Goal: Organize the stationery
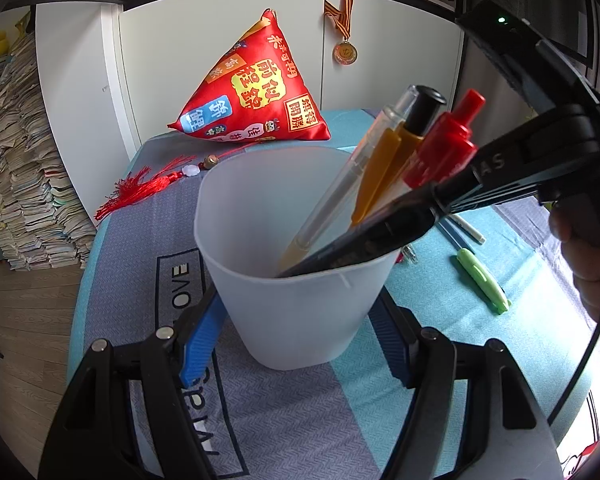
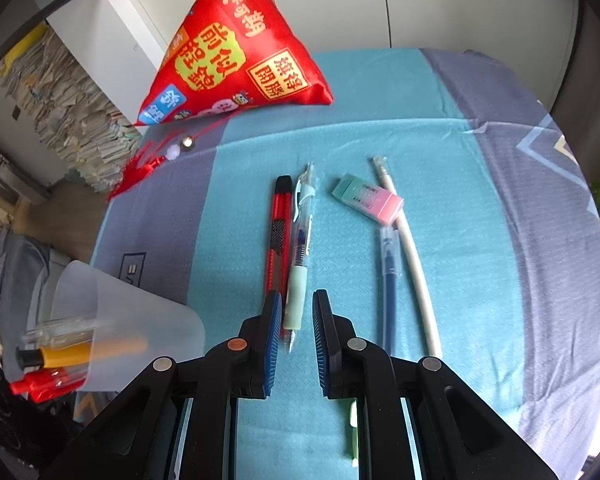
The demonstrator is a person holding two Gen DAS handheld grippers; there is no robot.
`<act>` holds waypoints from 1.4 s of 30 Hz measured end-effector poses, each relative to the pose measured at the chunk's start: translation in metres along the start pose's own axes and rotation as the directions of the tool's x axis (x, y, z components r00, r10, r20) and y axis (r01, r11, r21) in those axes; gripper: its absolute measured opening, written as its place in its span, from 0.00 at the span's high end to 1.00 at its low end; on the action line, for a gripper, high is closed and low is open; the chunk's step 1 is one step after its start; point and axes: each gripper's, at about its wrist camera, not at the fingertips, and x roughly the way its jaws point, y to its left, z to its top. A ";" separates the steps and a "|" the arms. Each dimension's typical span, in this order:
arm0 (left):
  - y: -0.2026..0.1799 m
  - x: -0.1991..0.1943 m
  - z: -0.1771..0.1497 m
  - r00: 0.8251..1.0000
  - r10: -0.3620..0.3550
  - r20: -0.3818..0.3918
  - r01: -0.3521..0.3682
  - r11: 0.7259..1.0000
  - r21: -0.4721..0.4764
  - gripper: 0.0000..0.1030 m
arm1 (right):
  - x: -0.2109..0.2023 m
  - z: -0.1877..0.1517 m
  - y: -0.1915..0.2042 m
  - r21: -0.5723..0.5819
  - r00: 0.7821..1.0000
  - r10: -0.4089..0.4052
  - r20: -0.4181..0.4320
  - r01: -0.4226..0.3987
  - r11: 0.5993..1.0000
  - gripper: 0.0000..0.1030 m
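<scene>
I am working over a counter that is wearing a blue and grey-violet cloth, with a red pyramid cushion sitting at its far side and its red tassel trailing toward the near left.

My left gripper is clamping a frosted plastic cup, its blue pads pressing the cup's lower wall from both sides. The cup is holding pens that are leaning to the right: a clear pen, an orange-clipped pen with a black top and a red-capped pen. In the left wrist view my right gripper's black body is crossing in front of the cup's right rim.

My right gripper is standing apart and gripping nothing, its two blue pads straddling the pale-green grip of a clear retractable pen that is lying flat on the cloth; whether the pads are touching it I cannot tell. A red utility knife is lying just to the left of that pen, parallel to it. To the right a long white pen and a blue capped pen are lying side by side, and a green-and-pink eraser is resting across the white pen's upper part. A green pen is lying nearer me, mostly hidden under the right gripper in the right wrist view.
</scene>
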 end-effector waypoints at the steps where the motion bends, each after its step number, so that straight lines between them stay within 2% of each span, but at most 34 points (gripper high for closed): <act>1: 0.000 0.000 0.000 1.000 0.000 0.000 0.000 1.000 0.000 0.33 | 0.002 0.000 0.000 -0.001 1.000 -0.005 0.000 0.005 1.000 0.85; 11: 0.000 0.000 0.000 1.000 0.000 0.000 0.000 1.000 0.000 0.33 | 0.024 0.000 0.004 -0.022 0.998 -0.052 -0.032 0.051 0.998 0.85; 15: 0.000 0.000 0.000 1.000 0.000 0.000 0.000 1.000 0.000 0.33 | 0.023 -0.001 0.004 -0.026 0.998 -0.052 -0.029 0.052 0.998 0.86; 19: 0.000 0.000 0.000 1.000 0.000 -0.003 0.000 1.000 -0.002 0.33 | 0.020 -0.007 0.007 -0.045 0.996 -0.054 -0.065 0.051 0.998 0.89; 22: -0.001 -0.001 -0.001 1.000 0.000 -0.003 0.000 1.000 -0.003 0.33 | 0.007 -0.022 0.006 -0.037 0.997 -0.011 -0.078 0.008 0.999 0.89; 27: -0.001 -0.001 -0.001 1.000 0.001 -0.002 -0.001 1.000 -0.003 0.33 | -0.025 -0.066 0.004 -0.095 0.993 -0.046 -0.113 0.035 0.995 0.89; 32: 0.000 -0.002 -0.001 1.000 0.005 0.010 -0.005 1.000 0.001 0.32 | -0.035 -0.123 0.003 -0.197 0.962 -0.073 -0.263 0.020 0.980 0.89; 35: 0.000 -0.002 -0.001 1.000 0.004 0.007 -0.004 1.000 0.000 0.32 | -0.046 -0.133 0.008 -0.255 0.972 -0.133 -0.196 0.080 0.964 0.89; 37: 0.002 -0.001 -0.001 1.000 0.004 0.006 -0.004 1.000 -0.002 0.32 | -0.053 -0.125 0.010 -0.246 0.985 -0.106 -0.134 0.071 0.967 0.85; 39: 0.002 -0.002 -0.001 1.000 0.003 0.006 -0.003 1.000 -0.004 0.32 | -0.055 -0.113 0.012 -0.222 0.992 -0.074 -0.099 0.051 0.974 0.72; 42: 0.003 -0.002 -0.001 1.000 0.003 0.006 -0.003 1.000 -0.004 0.32 | -0.049 -0.097 0.020 -0.241 0.995 -0.082 -0.065 0.064 0.968 0.65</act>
